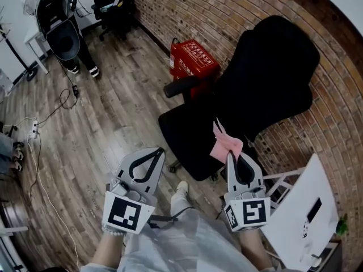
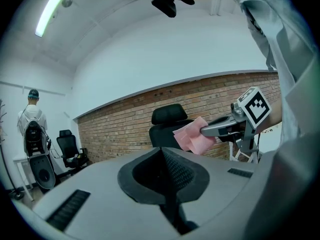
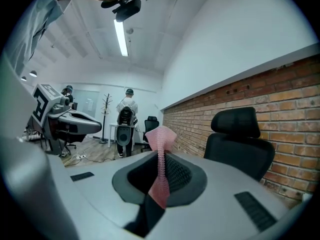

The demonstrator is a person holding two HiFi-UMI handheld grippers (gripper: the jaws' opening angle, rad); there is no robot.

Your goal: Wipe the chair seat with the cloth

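A black office chair [image 1: 249,95] stands against the brick wall, its seat [image 1: 187,137] facing me. My right gripper [image 1: 233,154] is shut on a pink cloth [image 1: 224,143] and hangs over the seat's near right edge. The cloth [image 3: 161,156] stands pinched between the jaws in the right gripper view, with the chair back [image 3: 240,136] to its right. My left gripper [image 1: 156,151] is shut and empty, held above the floor left of the seat. From the left gripper view I see the right gripper [image 2: 204,131] holding the cloth [image 2: 194,135] before the chair [image 2: 167,126].
A red box [image 1: 191,60] lies on the wood floor behind the chair's armrest [image 1: 181,86]. A white table [image 1: 299,214] sits at the lower right. Cables [image 1: 45,118] run across the floor at left. A person [image 1: 62,30] stands at the far left beside another black chair [image 1: 110,4].
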